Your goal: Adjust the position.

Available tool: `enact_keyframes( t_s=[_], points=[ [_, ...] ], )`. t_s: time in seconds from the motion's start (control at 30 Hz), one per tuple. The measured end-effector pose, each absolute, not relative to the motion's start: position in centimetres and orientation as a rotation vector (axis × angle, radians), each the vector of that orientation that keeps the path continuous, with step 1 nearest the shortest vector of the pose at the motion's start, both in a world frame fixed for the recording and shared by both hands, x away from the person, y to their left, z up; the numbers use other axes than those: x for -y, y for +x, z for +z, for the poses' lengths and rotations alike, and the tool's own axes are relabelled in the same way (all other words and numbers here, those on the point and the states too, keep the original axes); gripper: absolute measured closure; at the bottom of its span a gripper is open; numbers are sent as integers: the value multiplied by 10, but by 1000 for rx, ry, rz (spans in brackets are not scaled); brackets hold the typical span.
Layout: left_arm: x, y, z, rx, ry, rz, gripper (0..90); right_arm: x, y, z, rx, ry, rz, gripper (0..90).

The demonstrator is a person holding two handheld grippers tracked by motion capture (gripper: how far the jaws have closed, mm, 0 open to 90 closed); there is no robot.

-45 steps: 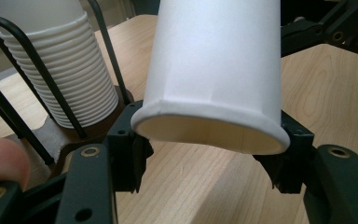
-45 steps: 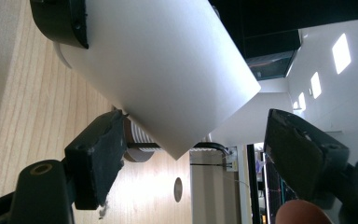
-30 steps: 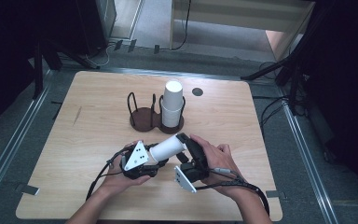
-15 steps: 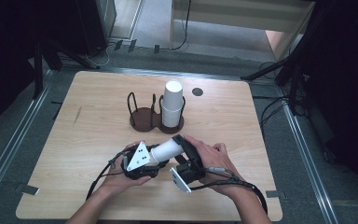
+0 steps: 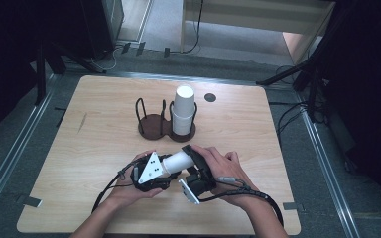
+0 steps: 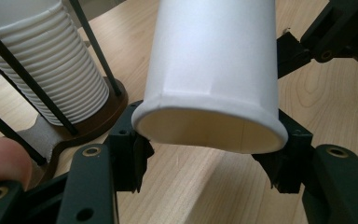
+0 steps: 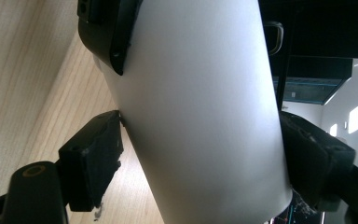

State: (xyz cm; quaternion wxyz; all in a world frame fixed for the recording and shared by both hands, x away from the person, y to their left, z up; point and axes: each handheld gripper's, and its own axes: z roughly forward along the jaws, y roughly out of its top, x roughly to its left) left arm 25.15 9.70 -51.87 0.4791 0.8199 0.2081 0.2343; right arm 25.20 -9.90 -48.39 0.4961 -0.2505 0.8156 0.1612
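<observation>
A white paper cup lies level above the table's near middle, held from both ends. My left gripper is shut on its rim end; in the left gripper view both pads press the rim of the cup, whose open mouth faces the camera. My right gripper reaches across the cup's far part. In the right gripper view the cup stands between the right gripper's jaws, which have just been closing and touch its wall on both sides.
A brown two-ring cup holder stands at the table's middle, its right ring holding a stack of white cups. That stack is close behind the held cup. A dark round spot marks the tabletop further back.
The right gripper has shifted slightly to the left along the cup. The left gripper and the cup have kept still.
</observation>
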Motion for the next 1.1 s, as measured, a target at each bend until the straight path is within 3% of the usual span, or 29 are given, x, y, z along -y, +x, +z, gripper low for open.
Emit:
enact_keyframes(
  t_s=[0.3, 0.53, 0.8, 1.1],
  points=[
    [-97, 250, -521, -474, 2011, 622, 358, 103, 251, -485, -1976, -654, 341, 296],
    [-98, 249, -519, -470, 1977, 623, 228, 107, 250, -483, -1992, -666, 360, 346],
    [-101, 247, -517, -489, 1951, 597, 82, 109, 250, -480, -1992, -636, 378, 354],
    [-107, 247, -516, -533, 1921, 628, 4, 115, 251, -477, -1980, -566, 425, 354]
  ],
)
